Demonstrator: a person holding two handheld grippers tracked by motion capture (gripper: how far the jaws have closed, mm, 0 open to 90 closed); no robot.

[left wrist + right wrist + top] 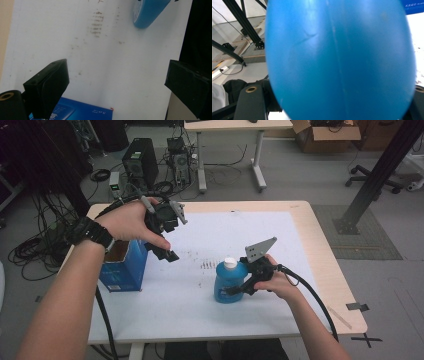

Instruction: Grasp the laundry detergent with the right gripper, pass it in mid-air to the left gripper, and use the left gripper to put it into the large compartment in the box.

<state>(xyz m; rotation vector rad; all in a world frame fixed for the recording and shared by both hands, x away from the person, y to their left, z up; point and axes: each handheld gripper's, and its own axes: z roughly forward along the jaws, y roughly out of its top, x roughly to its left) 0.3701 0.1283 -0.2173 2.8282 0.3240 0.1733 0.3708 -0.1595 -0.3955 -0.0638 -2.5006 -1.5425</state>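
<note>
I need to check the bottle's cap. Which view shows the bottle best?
The high view: the whole bottle stands upright, white cap on. The right gripper view has just its blue side close up; the left gripper view catches one end.

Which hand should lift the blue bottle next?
Right. The right gripper already has its jaws around the blue bottle, which stands upright on the table. The left gripper hangs open over the box, apart from the bottle.

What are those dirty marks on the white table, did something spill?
No liquid shows. Brownish smudges, some in short rows, mark the white mat just left of the blue bottle, which stands upright and capped. They look like dried stains or scuffs. The blue box at the mat's left edge stands open-topped.
</note>
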